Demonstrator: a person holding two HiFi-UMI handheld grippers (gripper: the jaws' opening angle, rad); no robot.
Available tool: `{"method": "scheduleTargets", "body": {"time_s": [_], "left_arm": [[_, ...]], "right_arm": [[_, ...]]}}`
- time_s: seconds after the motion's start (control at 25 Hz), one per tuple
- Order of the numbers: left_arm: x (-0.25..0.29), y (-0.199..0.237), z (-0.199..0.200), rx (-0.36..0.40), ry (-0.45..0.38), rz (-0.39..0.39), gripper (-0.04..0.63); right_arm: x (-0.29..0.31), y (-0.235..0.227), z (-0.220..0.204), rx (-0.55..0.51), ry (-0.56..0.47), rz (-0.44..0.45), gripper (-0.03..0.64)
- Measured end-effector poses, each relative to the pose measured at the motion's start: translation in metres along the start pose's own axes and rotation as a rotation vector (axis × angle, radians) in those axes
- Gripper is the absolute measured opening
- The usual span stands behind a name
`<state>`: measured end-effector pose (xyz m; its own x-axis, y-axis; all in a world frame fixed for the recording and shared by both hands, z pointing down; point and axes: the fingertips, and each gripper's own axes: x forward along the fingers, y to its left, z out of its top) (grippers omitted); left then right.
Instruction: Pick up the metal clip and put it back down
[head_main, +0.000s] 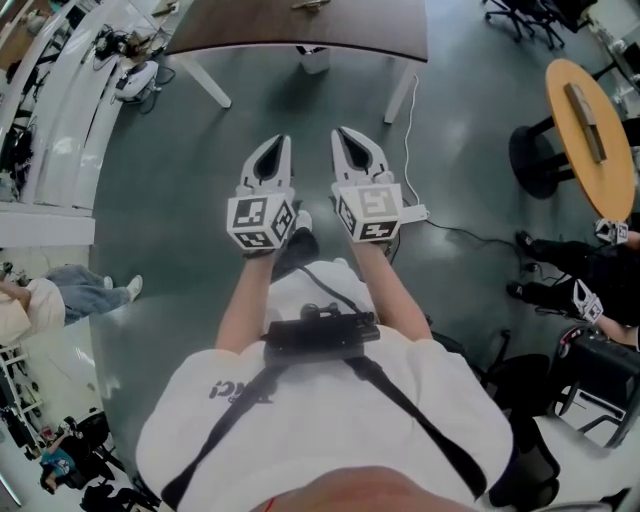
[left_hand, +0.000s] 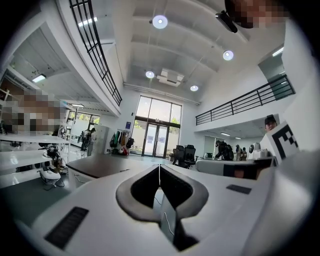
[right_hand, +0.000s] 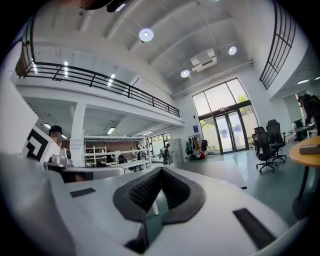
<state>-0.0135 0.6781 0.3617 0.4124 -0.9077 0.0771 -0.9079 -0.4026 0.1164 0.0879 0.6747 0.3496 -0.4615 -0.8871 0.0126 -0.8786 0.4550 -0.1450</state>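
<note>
Though empty, two grippers side by side, left gripper (head_main: 282, 145) and right gripper (head_main: 341, 134), fingers (left_hand: 125, 192) fully together.

The left tongs (head_main: 285, 141) and right tongs (head_main: 339, 132) are white with black-and-white patterned cubes (head_main: 260, 222), over a grey-green floor (head_main: 190, 190).

All three views are bright and evenly lit: round ceiling lamps (left_hand: 160, 21) glow overhead and daylight floods through the tall glazed entrance (left_hand: 160, 132), which looks slightly washed out. The wide lenses bow the balcony railings (left_hand: 95, 55) and darken the corners of both gripper views to black. In the head view the grey floor (head_main: 200, 200) shows a soft sheen and only faint shadows, and the bottom edge goes out of focus.
</note>
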Motion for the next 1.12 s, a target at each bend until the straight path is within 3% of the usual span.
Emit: {"method": "scheduleTargets", "body": {"time_s": [0.24,0.6,0.84,1.12], "left_arm": [[0.044,0.027,0.0,-0.029,-0.018,-0.04,0.014],[0.127,0.096,0.048,-0.027,-0.104,-0.086,0.014],[0.16,0.146,0.05,-0.069,-0.081,-0.099,0.014],[0.198,0.166,0.027,-0.098,-0.037,-0.125,0.014]], "right_arm": [[0.04,-0.019,0.0,-0.026,0.001,-0.056,0.005],[0.143,-0.03,0.024,-0.063,-0.021,-0.11,0.005],[0.205,-0.018,0.025,-0.087,0.011,-0.118,0.005],[0.238,-0.026,0.002,-0.071,0.046,-0.127,0.005]]}}
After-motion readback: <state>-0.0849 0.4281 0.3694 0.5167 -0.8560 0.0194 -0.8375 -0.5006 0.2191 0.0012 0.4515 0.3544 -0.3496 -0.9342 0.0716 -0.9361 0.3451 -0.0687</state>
